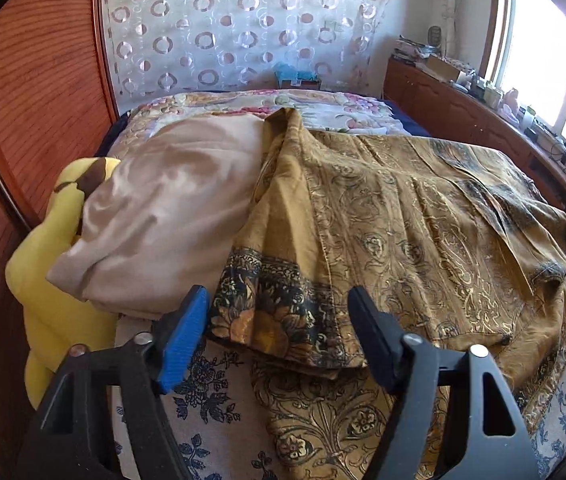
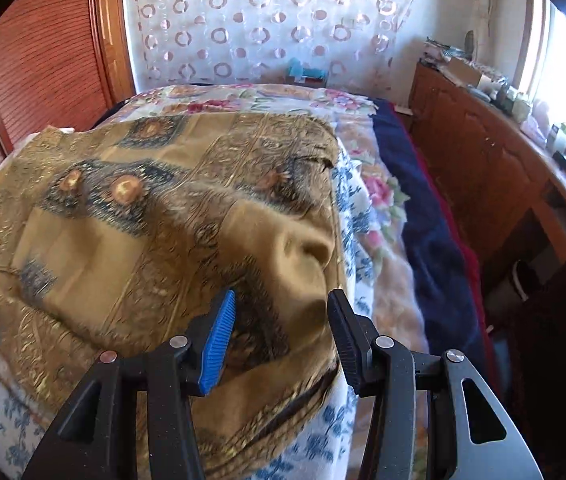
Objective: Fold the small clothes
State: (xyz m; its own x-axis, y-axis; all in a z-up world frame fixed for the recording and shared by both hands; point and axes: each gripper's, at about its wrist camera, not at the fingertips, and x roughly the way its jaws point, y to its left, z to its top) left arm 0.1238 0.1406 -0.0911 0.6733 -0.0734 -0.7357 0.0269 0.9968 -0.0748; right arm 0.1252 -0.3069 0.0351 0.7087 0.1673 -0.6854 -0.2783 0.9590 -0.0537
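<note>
Left wrist view showed a gold patterned garment [image 1: 395,216] spread over a bed [image 1: 219,408] with a blue floral sheet. One dark-bordered sleeve or edge lay folded inward near the camera. The left hand-held gripper [image 1: 277,336] hovered just above that folded edge, its 2 fingers apart and holding nothing. A beige pillow [image 1: 163,208] and a yellow plush toy [image 1: 51,280] sat just beside the garment.

Right wrist view showed the same cloth rumpled and humped, slightly blurred. The right hand-held gripper [image 2: 281,340] also stood apart and empty over the garment's near edge.

Judging by this, folding had barely begun: perhaps 1 fold was made, and most of the garment remained loose and wrinkled.
</note>
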